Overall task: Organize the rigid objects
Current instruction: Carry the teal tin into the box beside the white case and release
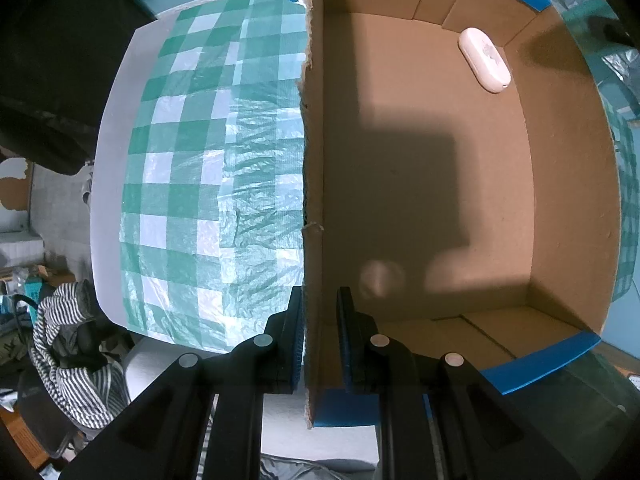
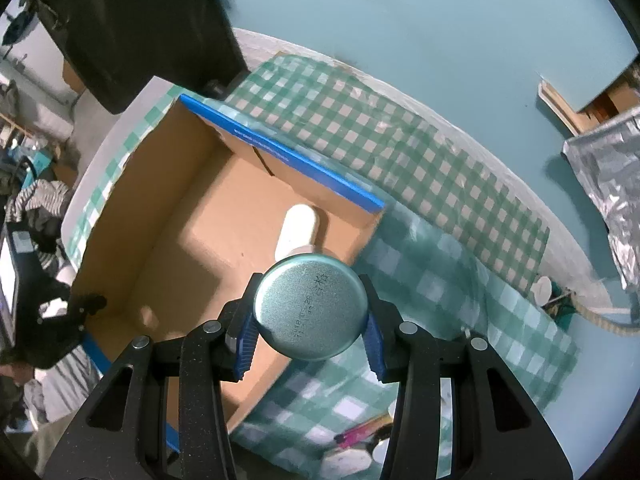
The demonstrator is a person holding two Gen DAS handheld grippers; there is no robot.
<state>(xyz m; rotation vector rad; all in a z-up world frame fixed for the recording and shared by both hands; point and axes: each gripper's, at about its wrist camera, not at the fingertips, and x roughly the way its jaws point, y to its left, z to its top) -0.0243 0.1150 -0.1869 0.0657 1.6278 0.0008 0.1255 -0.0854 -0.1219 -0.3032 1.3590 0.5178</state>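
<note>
The round metal tin (image 2: 311,307), base toward the camera (its stamped print too blurred to read), is gripped by the right gripper (image 2: 311,320) fingers above the cardboard box (image 2: 132,216). Inside lies one white oval case (image 1: 484,60). The left gripper (image 1: 319,320) fingers pinch the box wall; tabletop clutter (image 2: 360,436) below is blurred.

Metal can (image 2: 311,307), underside: dark stamped date code in two lines of digits, too blurred to read; two Chinese characters, apparently "合格".

Cardboard box (image 1: 568,184), blue rim strip: white print ending in "mm", a size marking, digits unclear. In the right wrist view the same strip's print is illegible.
</note>
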